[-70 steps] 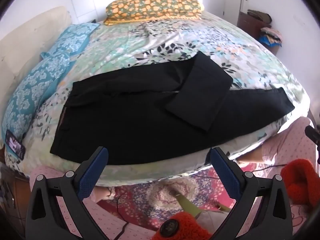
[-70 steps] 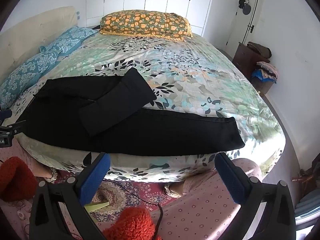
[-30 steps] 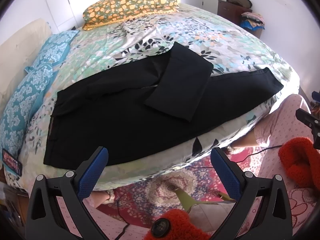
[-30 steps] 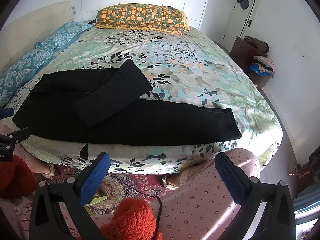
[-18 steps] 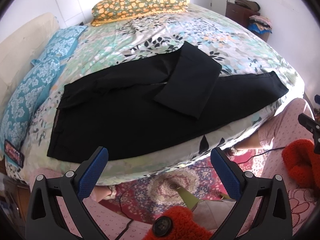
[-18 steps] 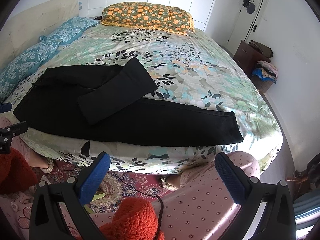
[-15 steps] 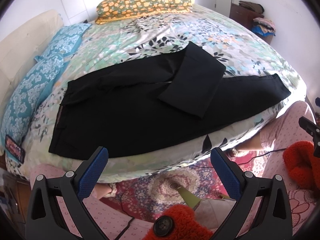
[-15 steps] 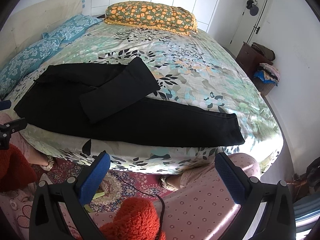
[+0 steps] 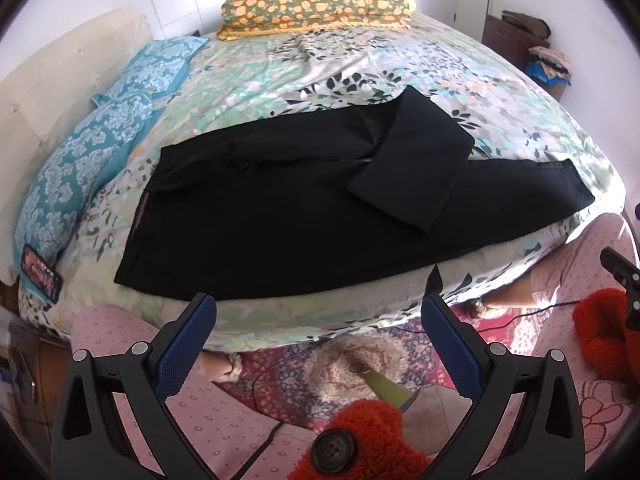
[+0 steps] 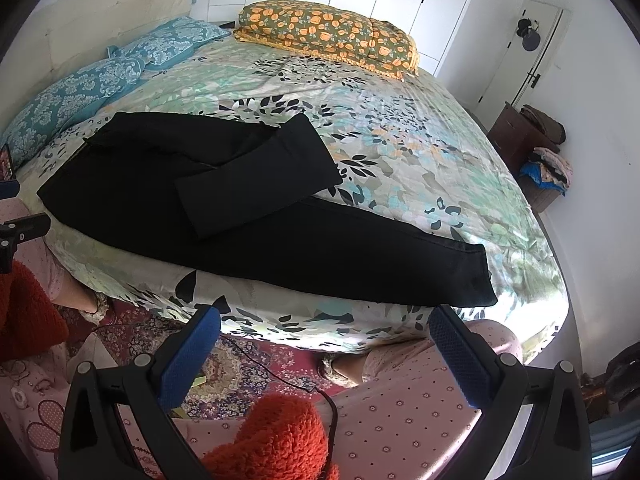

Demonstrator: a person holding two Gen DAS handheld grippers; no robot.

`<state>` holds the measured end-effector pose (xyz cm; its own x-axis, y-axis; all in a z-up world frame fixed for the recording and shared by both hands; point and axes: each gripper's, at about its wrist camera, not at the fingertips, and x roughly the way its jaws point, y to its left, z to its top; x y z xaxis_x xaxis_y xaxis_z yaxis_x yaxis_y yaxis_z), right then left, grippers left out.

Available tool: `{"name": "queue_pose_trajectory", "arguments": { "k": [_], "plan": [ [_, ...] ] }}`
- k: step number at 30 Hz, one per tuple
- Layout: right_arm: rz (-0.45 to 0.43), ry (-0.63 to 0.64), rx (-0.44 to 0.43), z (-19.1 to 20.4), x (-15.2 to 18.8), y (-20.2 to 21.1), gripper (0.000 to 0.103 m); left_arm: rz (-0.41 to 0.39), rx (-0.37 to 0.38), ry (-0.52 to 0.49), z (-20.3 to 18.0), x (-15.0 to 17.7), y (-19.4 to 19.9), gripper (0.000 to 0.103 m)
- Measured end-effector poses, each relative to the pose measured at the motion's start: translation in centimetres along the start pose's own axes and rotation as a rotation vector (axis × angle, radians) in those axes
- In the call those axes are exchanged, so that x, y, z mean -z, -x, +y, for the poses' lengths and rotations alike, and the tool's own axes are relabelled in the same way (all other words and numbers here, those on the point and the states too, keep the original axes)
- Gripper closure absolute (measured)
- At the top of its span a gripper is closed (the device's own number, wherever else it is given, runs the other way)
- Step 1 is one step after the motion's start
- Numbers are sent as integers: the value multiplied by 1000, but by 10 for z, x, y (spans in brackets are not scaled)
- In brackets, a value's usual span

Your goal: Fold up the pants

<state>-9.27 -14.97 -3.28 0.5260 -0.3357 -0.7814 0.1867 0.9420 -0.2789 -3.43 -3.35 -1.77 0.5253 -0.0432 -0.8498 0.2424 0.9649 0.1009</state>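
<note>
Pants lie on the floral bed — both grippers spread apart, empty.

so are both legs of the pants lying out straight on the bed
No, one leg of the pants is doubled back over the upper part, and only the other leg reaches along the edge of the bed.
</note>
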Motion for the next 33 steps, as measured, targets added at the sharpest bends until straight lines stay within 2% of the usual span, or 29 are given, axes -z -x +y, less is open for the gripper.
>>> {"name": "queue_pose_trajectory", "arguments": {
  "k": [16, 33],
  "plan": [
    [0, 58, -6, 11, 1, -1, 0, -4, -19, 48, 10, 1, 0, 1],
    [15, 76, -22, 16, 2, -5, 0, 0, -17, 50, 11, 2, -2, 1]
  ]
}}
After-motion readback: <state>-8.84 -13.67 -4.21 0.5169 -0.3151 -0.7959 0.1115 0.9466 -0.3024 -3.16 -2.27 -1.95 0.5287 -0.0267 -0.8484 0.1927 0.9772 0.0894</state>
